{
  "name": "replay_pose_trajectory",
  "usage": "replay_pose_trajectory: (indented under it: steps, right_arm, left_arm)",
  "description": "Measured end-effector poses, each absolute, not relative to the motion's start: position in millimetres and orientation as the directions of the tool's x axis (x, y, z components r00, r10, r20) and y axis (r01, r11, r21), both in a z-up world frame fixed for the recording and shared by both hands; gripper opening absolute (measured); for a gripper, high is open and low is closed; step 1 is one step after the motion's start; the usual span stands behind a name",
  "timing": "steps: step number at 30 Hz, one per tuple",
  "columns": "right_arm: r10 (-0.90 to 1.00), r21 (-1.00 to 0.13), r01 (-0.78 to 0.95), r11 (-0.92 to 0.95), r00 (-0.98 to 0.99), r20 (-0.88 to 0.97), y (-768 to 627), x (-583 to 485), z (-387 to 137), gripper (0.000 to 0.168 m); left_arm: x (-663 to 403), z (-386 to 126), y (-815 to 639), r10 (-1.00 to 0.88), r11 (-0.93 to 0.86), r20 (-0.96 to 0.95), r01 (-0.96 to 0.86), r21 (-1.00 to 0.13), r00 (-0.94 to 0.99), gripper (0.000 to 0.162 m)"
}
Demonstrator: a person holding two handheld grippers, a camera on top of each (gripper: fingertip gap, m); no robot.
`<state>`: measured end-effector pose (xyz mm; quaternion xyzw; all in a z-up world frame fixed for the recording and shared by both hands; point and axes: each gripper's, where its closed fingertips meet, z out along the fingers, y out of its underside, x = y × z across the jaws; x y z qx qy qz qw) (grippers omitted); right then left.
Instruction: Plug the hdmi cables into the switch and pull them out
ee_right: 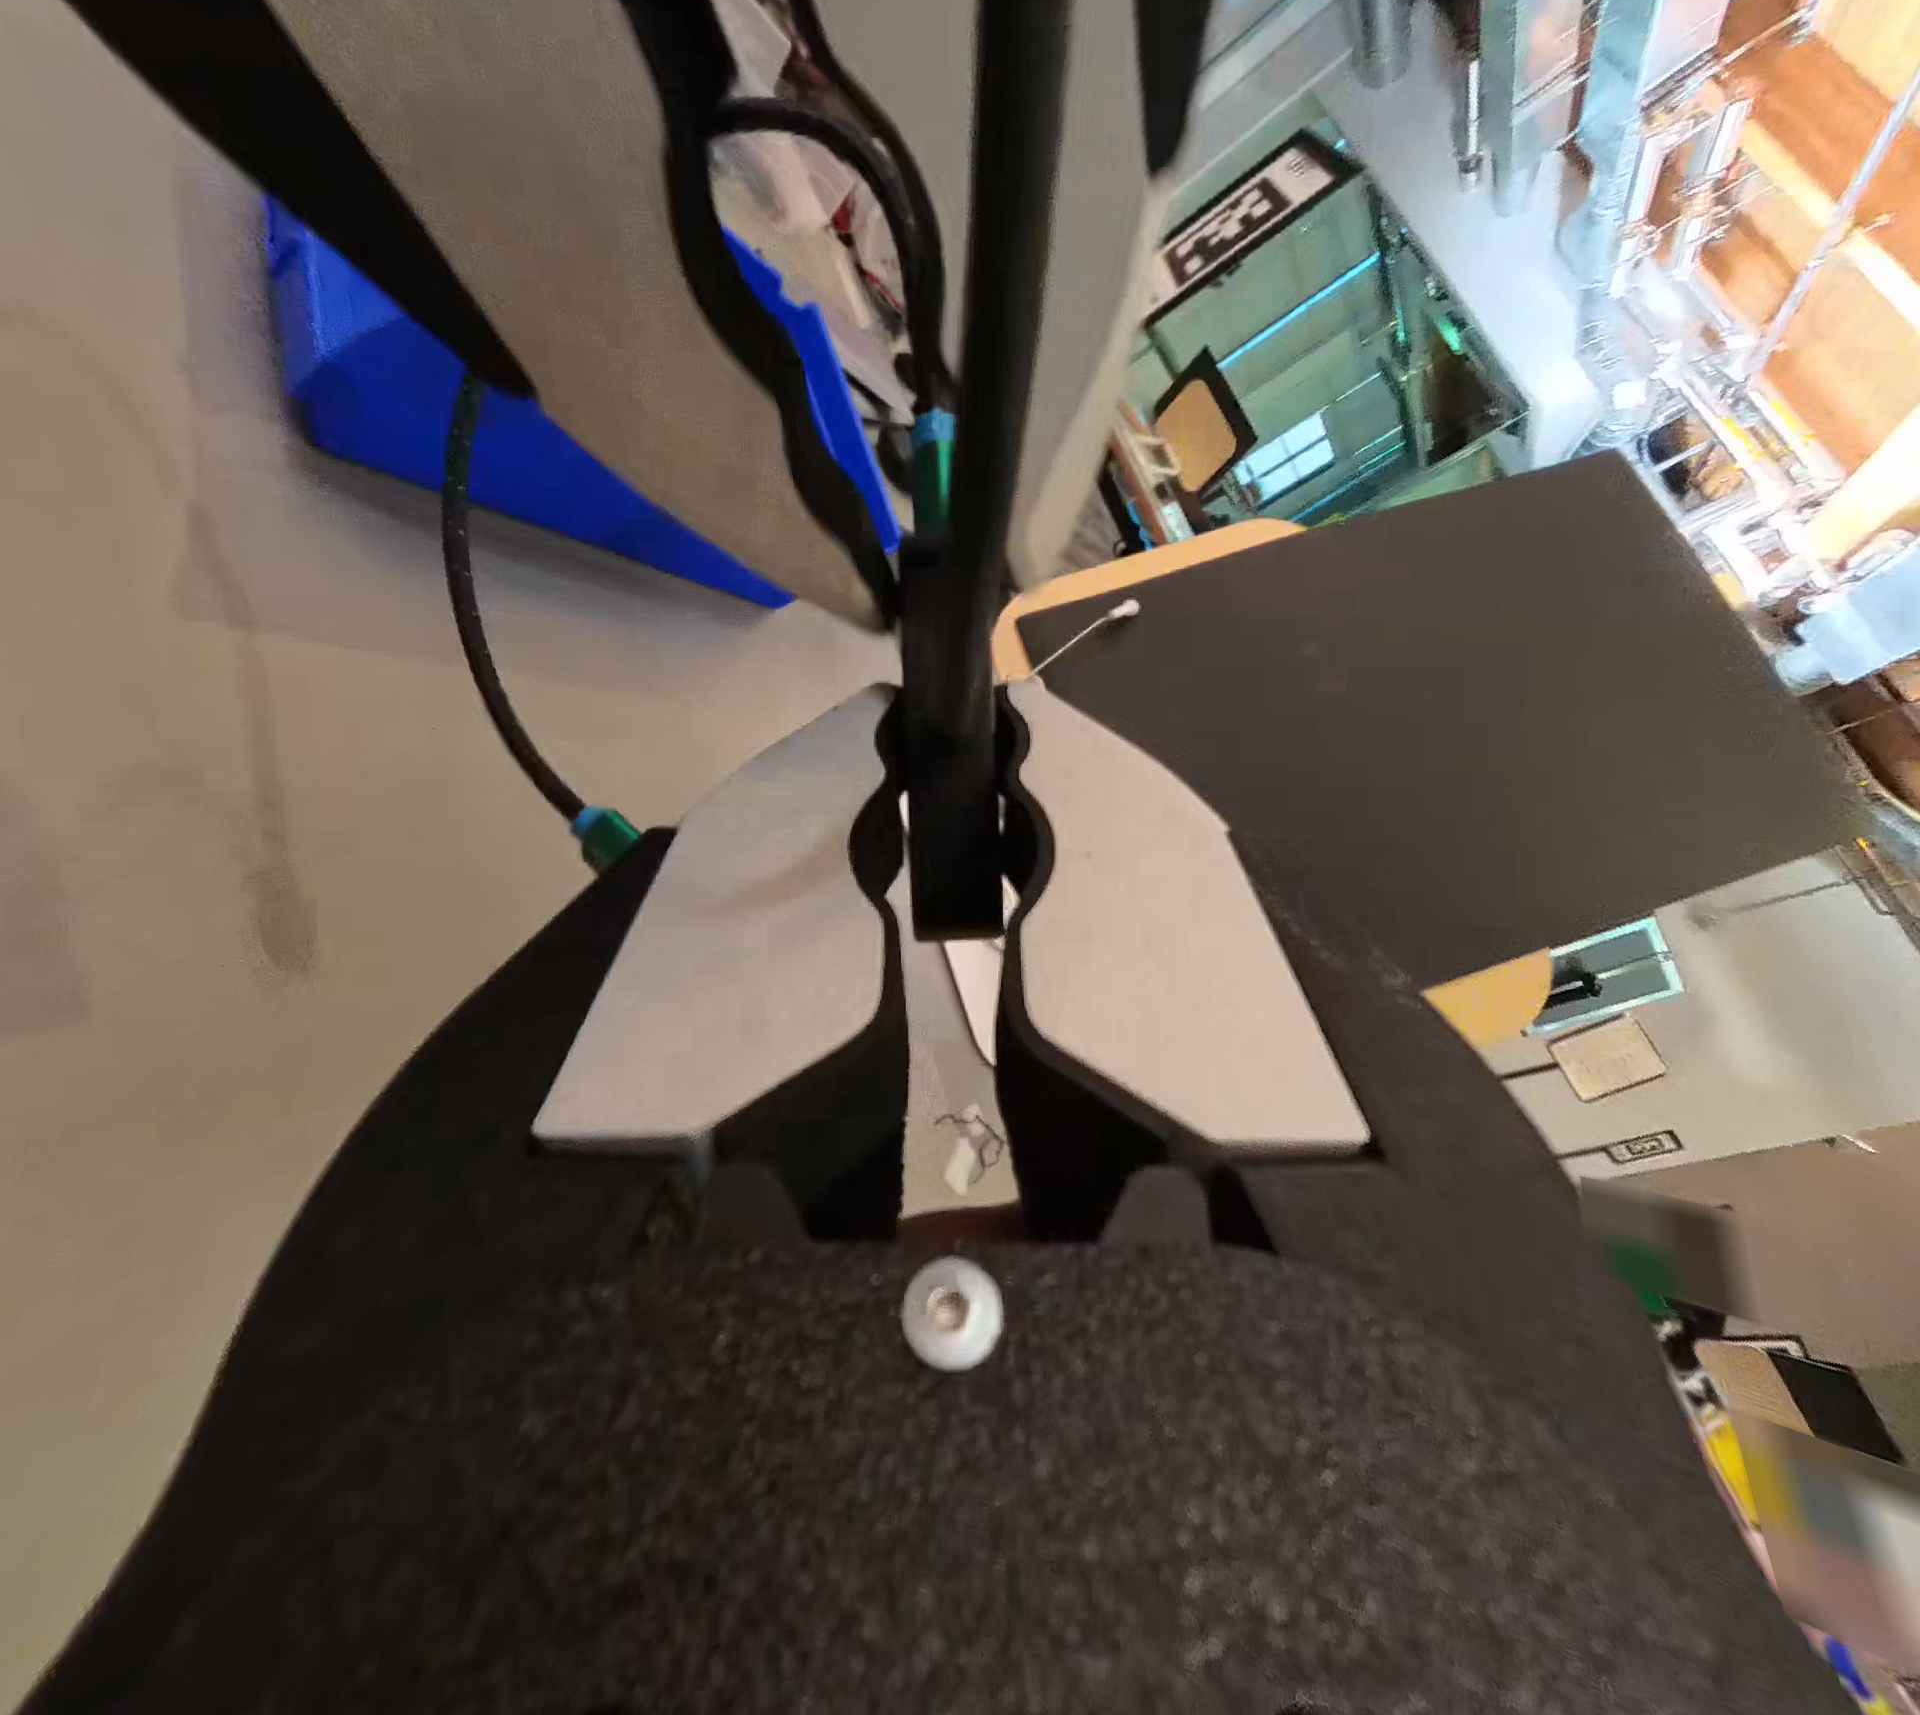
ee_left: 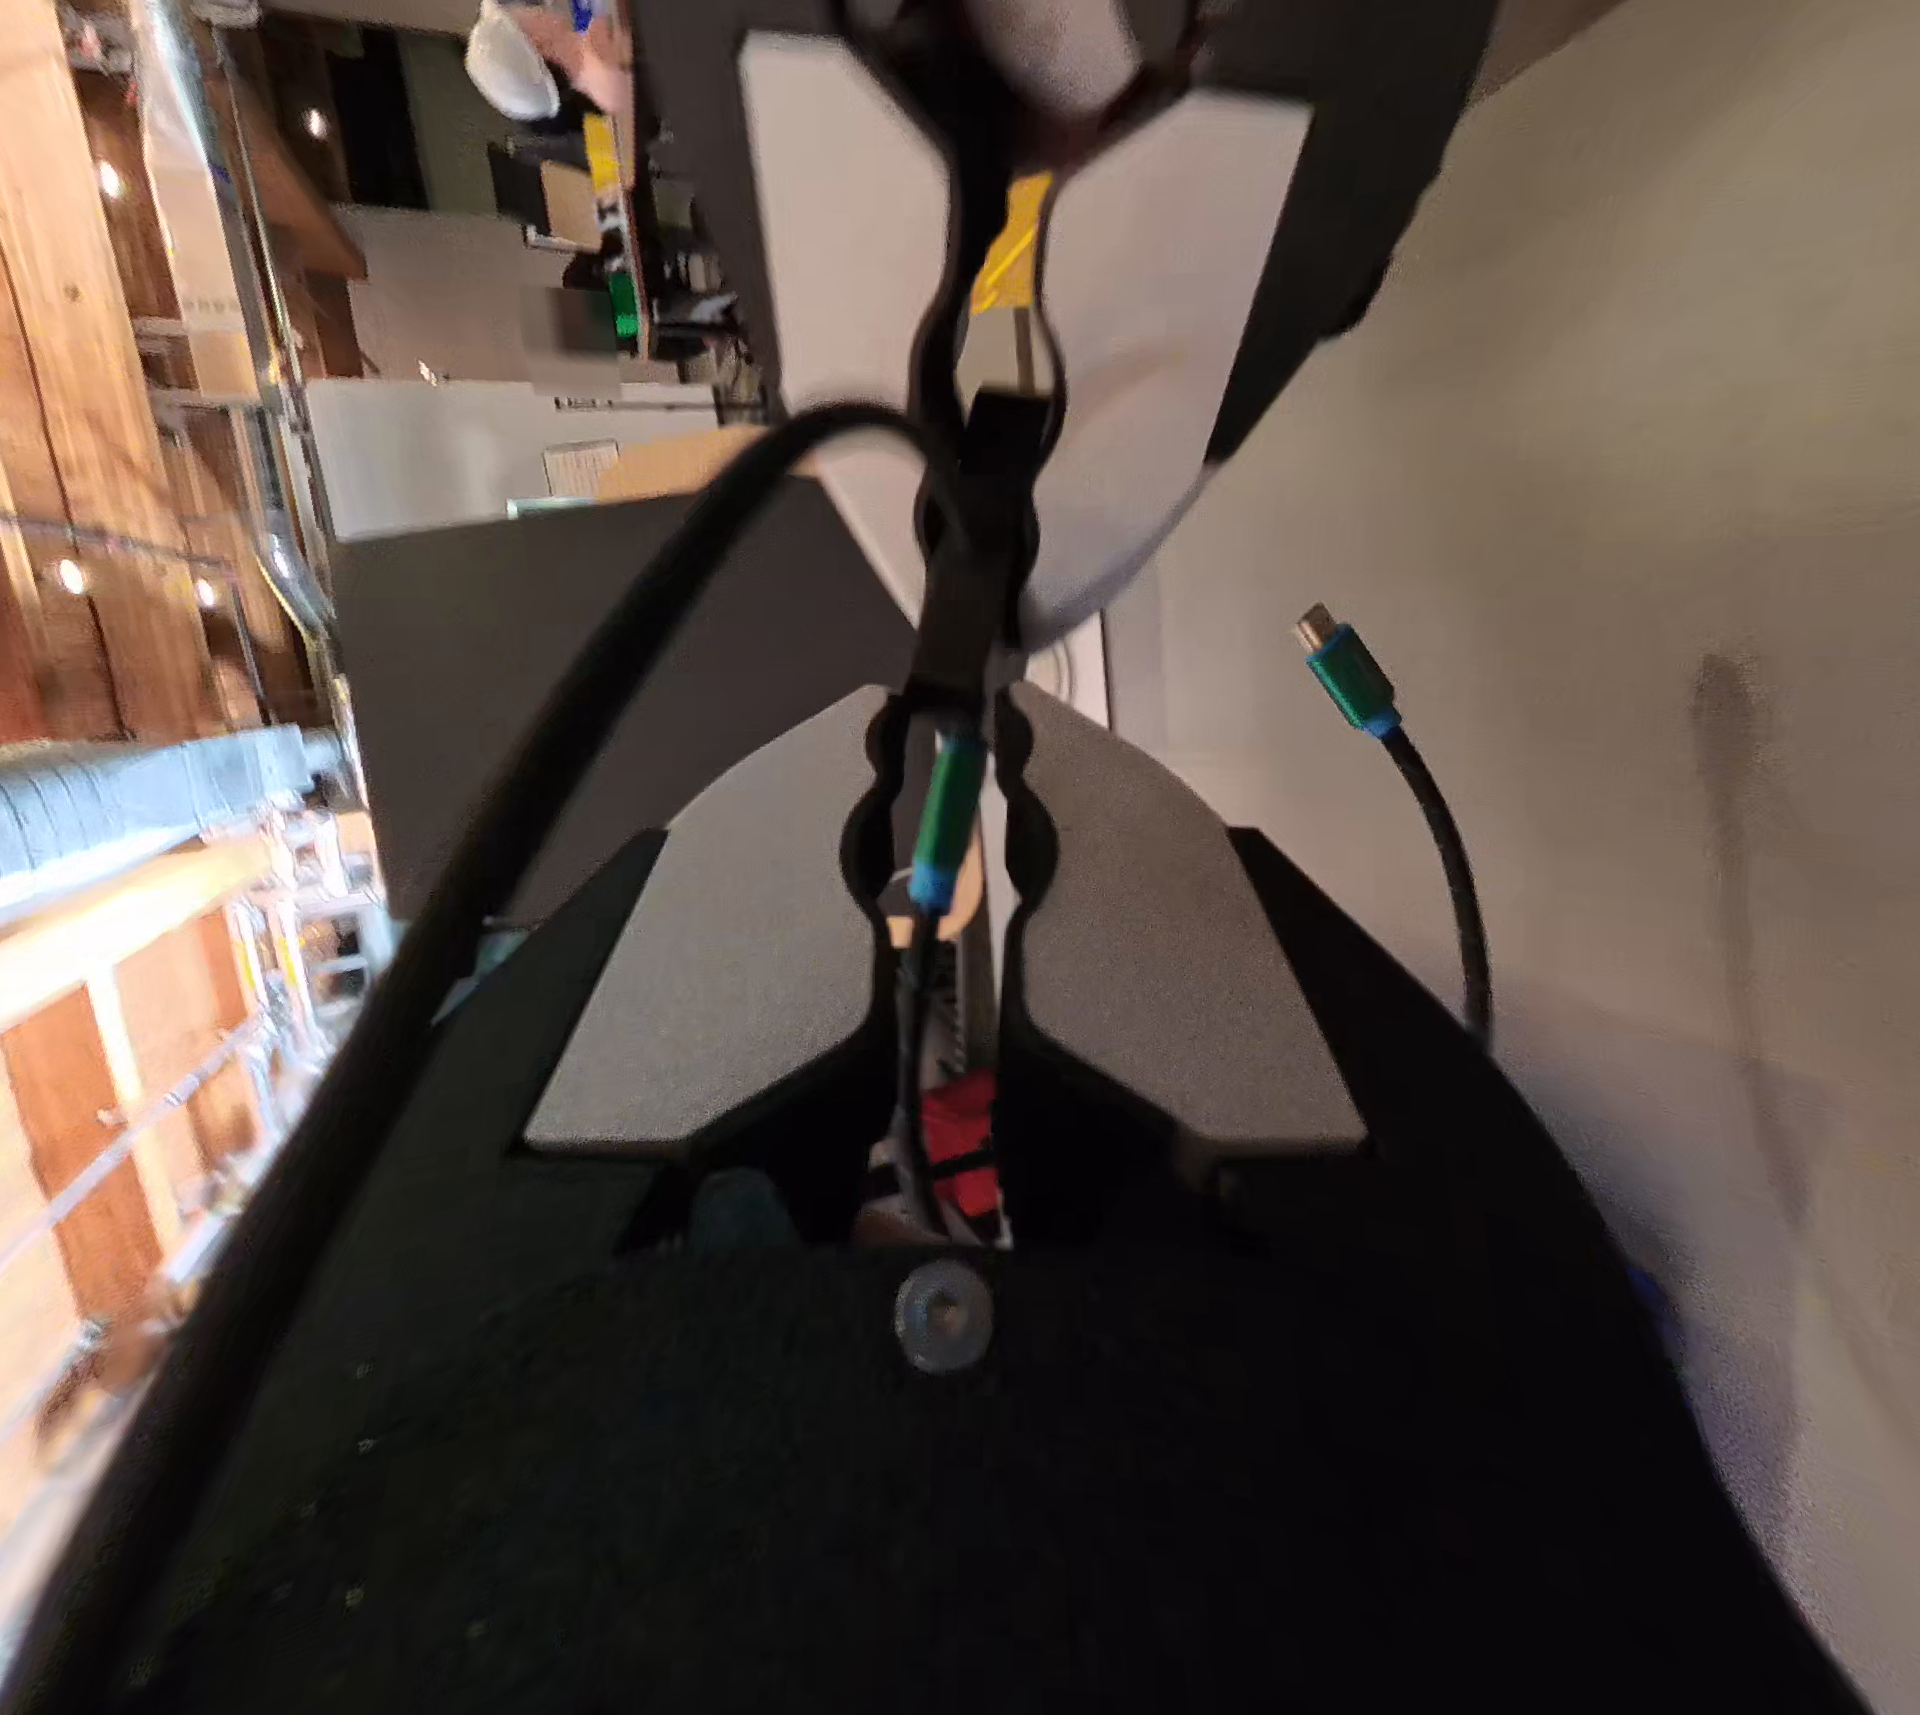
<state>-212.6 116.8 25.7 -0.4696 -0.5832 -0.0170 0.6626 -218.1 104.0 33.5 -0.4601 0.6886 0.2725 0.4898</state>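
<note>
My left gripper (ee_left: 951, 699) and right gripper (ee_right: 951, 730) meet tip to tip, fingers of both clamped on one black HDMI plug (ee_right: 954, 844). Only the left view shows a loose green-shelled connector (ee_left: 1349, 678) on a braided cable, lying on the pale matte worktop (ee_left: 1610, 522); only the right shows a blue plastic bin (ee_right: 416, 418). Timber ceiling behind.

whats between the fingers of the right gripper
The right gripper is shut on a black plug, its thick black cable running up and away. Beyond the plug, a green connector sits between the left gripper fingers. Where the pieces join is hidden.
</note>
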Motion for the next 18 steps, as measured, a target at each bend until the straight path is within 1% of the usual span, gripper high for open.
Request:
replay_pose_trajectory:
  steps: [1, 2, 4, 6, 7, 9, 12, 13, 15, 18]
  right_arm:
    - [0.524, -0.612, 0.549, 0.569, 0.331, 0.785, 119, -211, 24, 0.013]
    - [0.534, -0.627, 0.524, 0.576, 0.339, 0.775, 120, -209, 21, 0.013]
    - [0.557, -0.654, 0.485, 0.581, 0.348, 0.754, 124, -206, 11, 0.013]
    - [0.556, -0.645, 0.457, 0.612, 0.33, 0.762, 124, -206, -2, 0.013]
    - [0.553, -0.636, 0.454, 0.625, 0.318, 0.77, 123, -208, -10, 0.013]
    - [0.558, -0.614, 0.456, 0.644, 0.27, 0.785, 119, -215, -30, 0.013]
    - [0.503, -0.541, 0.479, 0.691, 0.219, 0.836, 112, -227, -52, 0.013]
    - [0.483, -0.516, 0.493, 0.7, 0.205, 0.851, 111, -231, -57, 0.013]
    - [0.469, -0.475, 0.51, 0.717, 0.15, 0.87, 108, -237, -70, 0.013]
    - [0.411, -0.42, 0.51, 0.75, 0.138, 0.901, 106, -245, -76, 0.013]
  left_arm:
    - [-227, 30, 107, -0.389, 0.397, -0.92, -0.91, -0.118, -0.05, 0.016]
    - [-236, 27, 109, -0.417, 0.366, -0.909, -0.914, -0.175, 0.007, 0.019]
    - [-249, 16, 108, -0.523, 0.307, -0.837, -0.88, -0.363, 0.163, 0.021]
    - [-254, 1, 101, -0.654, 0.231, -0.694, -0.793, -0.564, 0.303, 0.021]
    - [-256, -6, 98, -0.701, 0.19, -0.618, -0.742, -0.643, 0.356, 0.021]
    - [-260, -20, 96, -0.762, 0.106, -0.48, -0.648, -0.754, 0.434, 0.024]
    - [-266, -38, 99, -0.784, -0.001, -0.329, -0.531, -0.847, 0.526, 0.026]
    - [-267, -48, 97, -0.798, -0.026, -0.294, -0.517, -0.856, 0.526, 0.026]
    - [-276, -64, 103, -0.775, -0.056, -0.313, -0.552, -0.832, 0.55, 0.017]
    - [-282, -67, 107, -0.763, -0.12, -0.239, -0.495, -0.861, 0.6, 0.023]
